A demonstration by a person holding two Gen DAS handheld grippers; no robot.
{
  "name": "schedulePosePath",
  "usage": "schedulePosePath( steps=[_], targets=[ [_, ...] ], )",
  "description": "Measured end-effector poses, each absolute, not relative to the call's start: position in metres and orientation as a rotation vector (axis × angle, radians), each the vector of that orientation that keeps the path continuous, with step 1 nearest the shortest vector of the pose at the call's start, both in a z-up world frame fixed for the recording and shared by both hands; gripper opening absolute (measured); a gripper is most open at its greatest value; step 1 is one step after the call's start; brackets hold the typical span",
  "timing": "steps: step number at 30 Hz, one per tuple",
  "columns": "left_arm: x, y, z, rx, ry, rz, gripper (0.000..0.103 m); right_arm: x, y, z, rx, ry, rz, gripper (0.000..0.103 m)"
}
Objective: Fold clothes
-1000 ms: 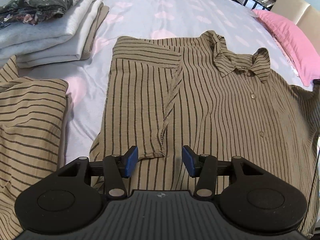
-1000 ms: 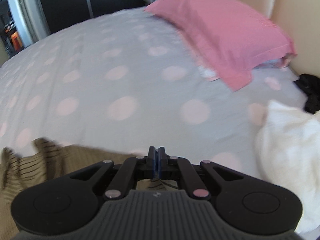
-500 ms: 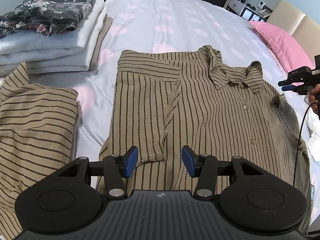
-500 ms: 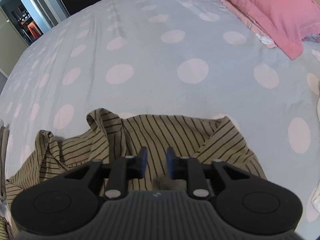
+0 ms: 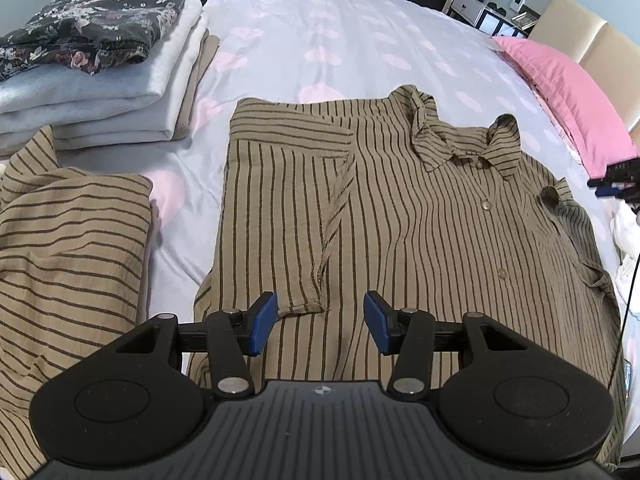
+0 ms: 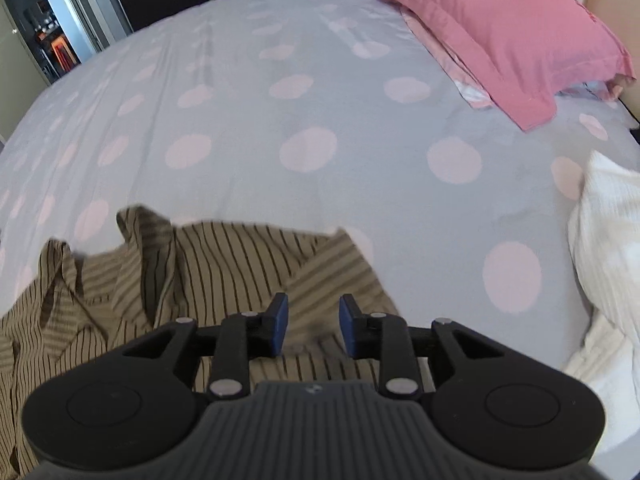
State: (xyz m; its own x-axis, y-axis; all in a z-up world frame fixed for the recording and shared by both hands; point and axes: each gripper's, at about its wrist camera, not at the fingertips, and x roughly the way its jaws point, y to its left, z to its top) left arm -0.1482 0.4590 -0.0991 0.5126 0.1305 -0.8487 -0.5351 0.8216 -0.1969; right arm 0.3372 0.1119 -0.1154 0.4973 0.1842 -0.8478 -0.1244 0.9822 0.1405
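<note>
A tan striped button-up shirt [image 5: 400, 216] lies flat on the bed, collar toward the far side, its left sleeve folded in over the front. My left gripper [image 5: 320, 322] hovers open over the shirt's lower part, just past the folded sleeve's cuff. In the right wrist view the same shirt [image 6: 240, 264] shows its right shoulder and rumpled sleeve. My right gripper [image 6: 312, 326] is open above that edge, nothing between its blue pads. The right gripper [image 5: 614, 184] also appears at the far right of the left wrist view.
A stack of folded clothes [image 5: 92, 72] topped by a dark floral piece sits at the back left. Another tan striped garment [image 5: 68, 248] lies at the left. A pink pillow [image 6: 500, 24] is at the bed's head, white fabric [image 6: 608, 256] at the right.
My right gripper has opened, letting go of the shirt's right side, which now lies on the bed. The left gripper has drawn back slightly and stays open.
</note>
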Motion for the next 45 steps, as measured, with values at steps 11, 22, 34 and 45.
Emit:
schedulePosePath(
  steps=[11,22,34,45],
  targets=[
    [-0.141,0.462,-0.113,-0.488,1.014,0.418,0.046,0.407,0.135,-0.159,-0.011,1.063,0.056,0.031],
    [-0.126,0.454,-0.13,-0.485,1.08,0.387,0.046,0.446,0.123,-0.174,0.075,0.969,0.006,0.003],
    [-0.122,0.453,-0.13,-0.488,1.082,0.383,0.046,0.421,0.112,-0.158,0.029,0.926,0.118,0.025],
    [-0.132,0.449,-0.116,-0.468,1.033,0.393,0.046,0.323,0.124,-0.161,-0.14,0.958,0.349,0.024]
  ],
)
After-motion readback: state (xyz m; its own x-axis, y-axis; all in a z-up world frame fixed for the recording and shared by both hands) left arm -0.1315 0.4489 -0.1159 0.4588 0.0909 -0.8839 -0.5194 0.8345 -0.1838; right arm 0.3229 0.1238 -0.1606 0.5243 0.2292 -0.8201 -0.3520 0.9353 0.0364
